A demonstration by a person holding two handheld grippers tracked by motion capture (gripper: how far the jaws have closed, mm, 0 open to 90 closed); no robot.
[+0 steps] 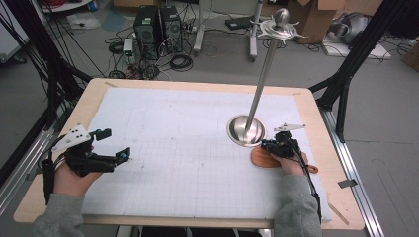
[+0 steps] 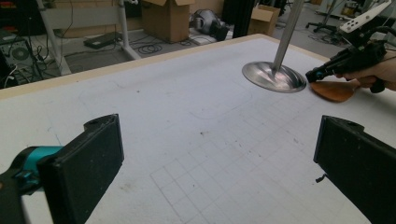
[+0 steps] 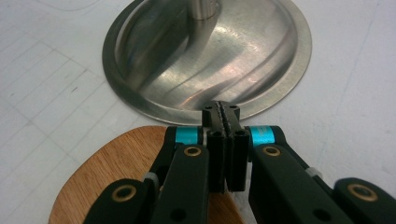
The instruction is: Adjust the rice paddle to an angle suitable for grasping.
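Worktop [image 1: 316, 197]: pale wooden board, most of its top covered by a white sheet ruled with a faint grid. Polished steel stand [image 1: 246, 131]: round dished base resting on the sheet right of centre, slim pole rising from the middle of the base to a ball knob with a flared collar at the top; in the high view the pole leans up and to the right. Reddish-brown wooden paddle-shaped piece [image 1: 262, 158]: lying flat on the sheet just in front of the stand's base, its rounded edge close beside the base rim; whether the two touch cannot be told. Right gripper [image 1: 267, 145]: black, with teal collars behind the jaws and a grey three-cornered plate on top, held in the person's right hand above the wooden piece; jaws clenched pad to pad with nothing between them, tips reaching to the near rim of the steel base. The right gripper view shows the closed tips [image 3: 221, 112] over that rim, with the wooden piece [image 3: 112, 163] beneath the gripper's arms. Left gripper [image 1: 111, 144]: black, grey plate on top, held in the left hand near the left edge of the worktop, well apart from the stand; jaws released and standing wide over bare sheet, grasping nothing.
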